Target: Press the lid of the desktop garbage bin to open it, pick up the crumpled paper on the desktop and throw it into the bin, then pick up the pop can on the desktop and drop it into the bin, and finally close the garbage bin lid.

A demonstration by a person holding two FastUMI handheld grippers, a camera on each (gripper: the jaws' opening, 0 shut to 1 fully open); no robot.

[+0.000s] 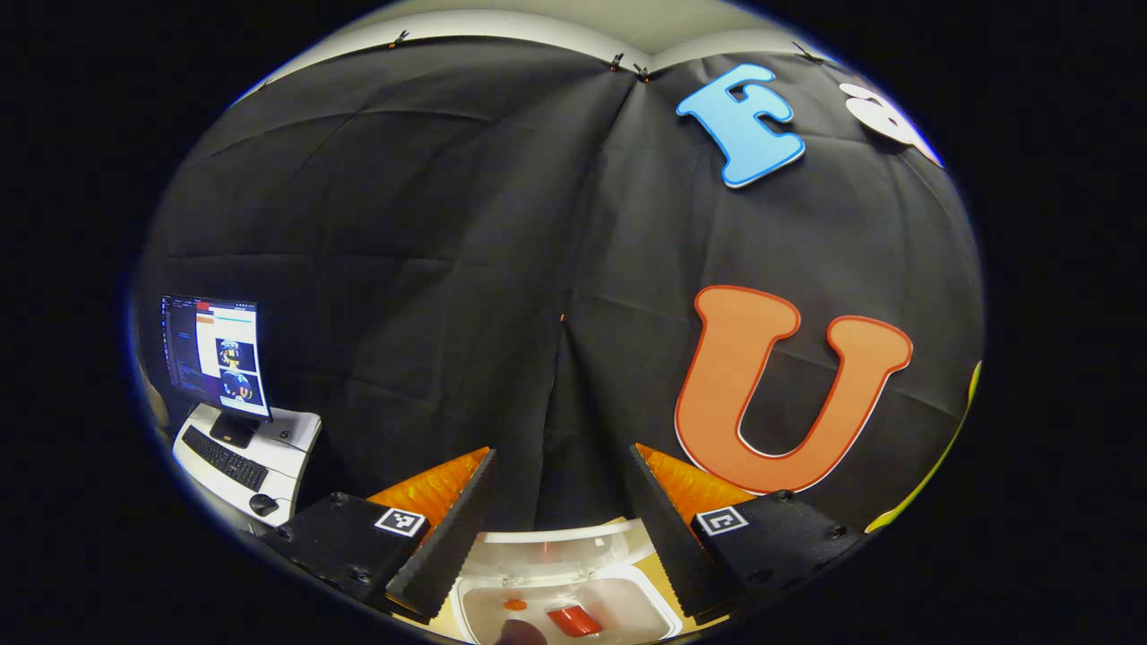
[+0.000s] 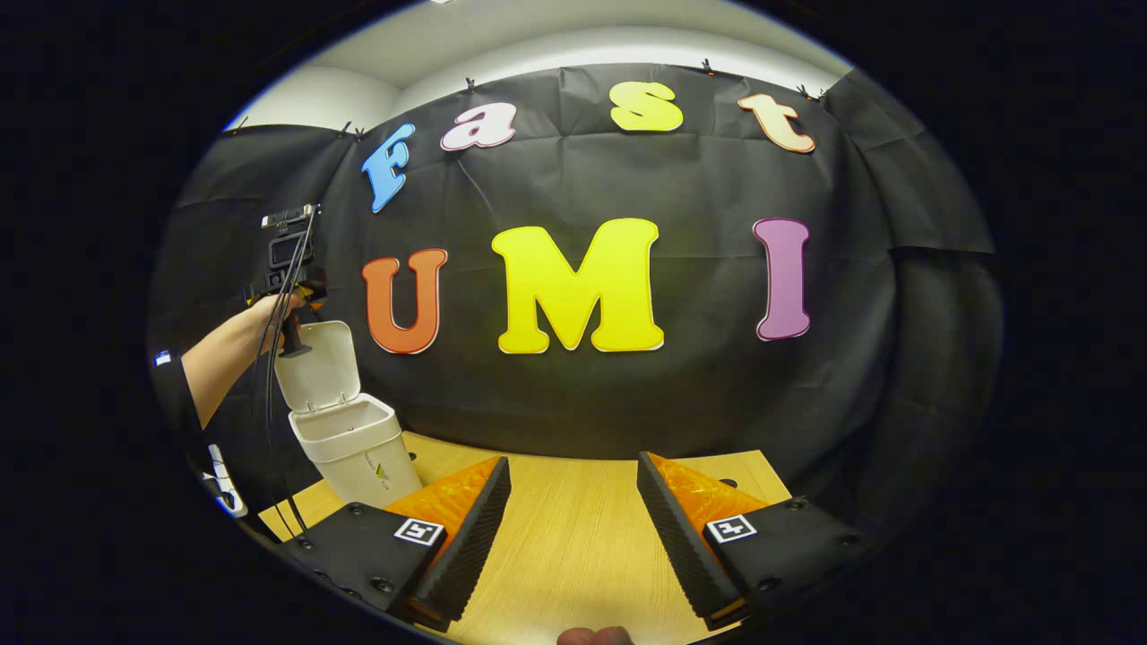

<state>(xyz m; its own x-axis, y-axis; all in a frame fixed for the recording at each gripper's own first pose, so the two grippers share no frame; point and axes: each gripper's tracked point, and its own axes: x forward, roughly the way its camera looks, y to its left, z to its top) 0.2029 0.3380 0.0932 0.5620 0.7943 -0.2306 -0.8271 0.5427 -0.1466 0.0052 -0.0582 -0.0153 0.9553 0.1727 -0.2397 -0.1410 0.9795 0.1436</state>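
bin: white desktop garbage bin (image 2: 354, 448) stood on the wooden table (image 2: 573, 528), near its left end in the right gripper view; in the left gripper view seen from above, mouth open
lid: bin lid (image 2: 321, 363) was up, tilted back
inside bin: red pop can (image 1: 572, 620) lay on the bin floor, a small orange bit just beside it; crumpled paper could not be made out
left gripper: left gripper (image 1: 560, 528) hung above the open bin, fingers spread wide, nothing between them; in the right gripper view a hand (image 2: 273, 313) held it over the raised lid
right gripper: right gripper (image 2: 573, 528) was over bare tabletop, well apart from the bin, fingers spread, gripping nothing
background: monitor (image 1: 215, 354) and keyboard (image 1: 224, 457) sat on a white desk far left
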